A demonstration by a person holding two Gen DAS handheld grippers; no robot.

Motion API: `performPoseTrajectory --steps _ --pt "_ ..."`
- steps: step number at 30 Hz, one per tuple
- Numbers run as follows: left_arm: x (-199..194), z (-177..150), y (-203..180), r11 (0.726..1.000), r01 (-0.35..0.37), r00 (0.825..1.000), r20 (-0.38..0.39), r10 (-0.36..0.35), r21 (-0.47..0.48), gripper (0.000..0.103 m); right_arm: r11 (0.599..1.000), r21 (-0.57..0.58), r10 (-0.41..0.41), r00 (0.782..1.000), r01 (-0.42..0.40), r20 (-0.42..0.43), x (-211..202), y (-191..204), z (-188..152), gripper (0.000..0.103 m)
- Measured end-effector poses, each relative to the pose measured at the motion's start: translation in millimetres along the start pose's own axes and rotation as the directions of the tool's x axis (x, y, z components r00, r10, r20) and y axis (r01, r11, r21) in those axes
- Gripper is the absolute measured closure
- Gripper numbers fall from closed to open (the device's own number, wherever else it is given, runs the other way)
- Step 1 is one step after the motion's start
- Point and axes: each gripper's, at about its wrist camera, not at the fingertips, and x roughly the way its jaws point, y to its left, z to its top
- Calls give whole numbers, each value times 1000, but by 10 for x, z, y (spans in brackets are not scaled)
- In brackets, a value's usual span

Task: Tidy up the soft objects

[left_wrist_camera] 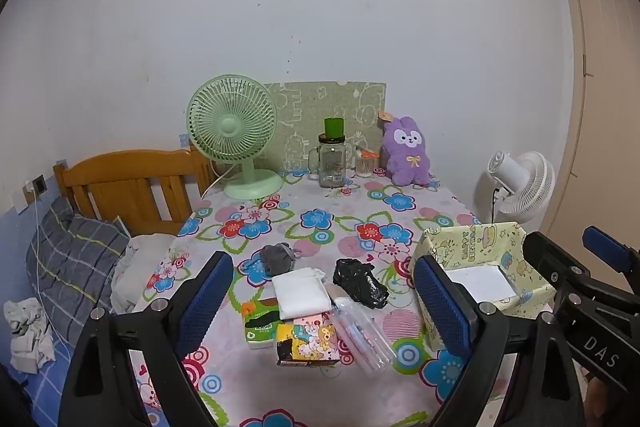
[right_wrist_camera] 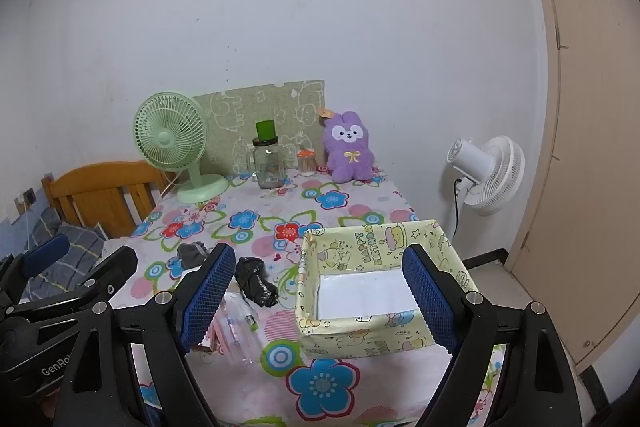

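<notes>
- the table (left_wrist_camera: 360,203) wears a cloth printed with blue, red and pink flowers, and the soft things lie in a loose cluster near its front edge.
- the yellow cartoon-print box (right_wrist_camera: 360,337) stands open-topped at the table's right front, its white floor bare, its long side running left to right.
- the purple plush rabbit (left_wrist_camera: 406,153) sits upright at the far edge, facing the camera, ears up.
- the white cloth pouch (left_wrist_camera: 302,291) lies flat in the middle of the cluster, its long axis running from far-left to near-right.
- the black crumpled bag (left_wrist_camera: 360,283) lies just right of the pouch, a shiny wad stretched toward the near right.
- the grey cloth bundle (left_wrist_camera: 278,257) sits balled up just behind the pouch, with no clear long axis.
- the left gripper (left_wrist_camera: 324,307) hangs over the cluster, jaws spread wide, nothing between them.
- the right gripper (right_wrist_camera: 318,301) hangs before the box, jaws wide apart, gripping nothing.
</notes>
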Motion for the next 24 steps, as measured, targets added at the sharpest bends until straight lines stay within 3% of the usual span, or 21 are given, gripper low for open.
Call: performPoseTrajectory --steps 24 --pt "24 69 -23 1000 -4 1000 -1 4 1 11 1000 1 1 1000 -1 2 -10 -4 45 15"
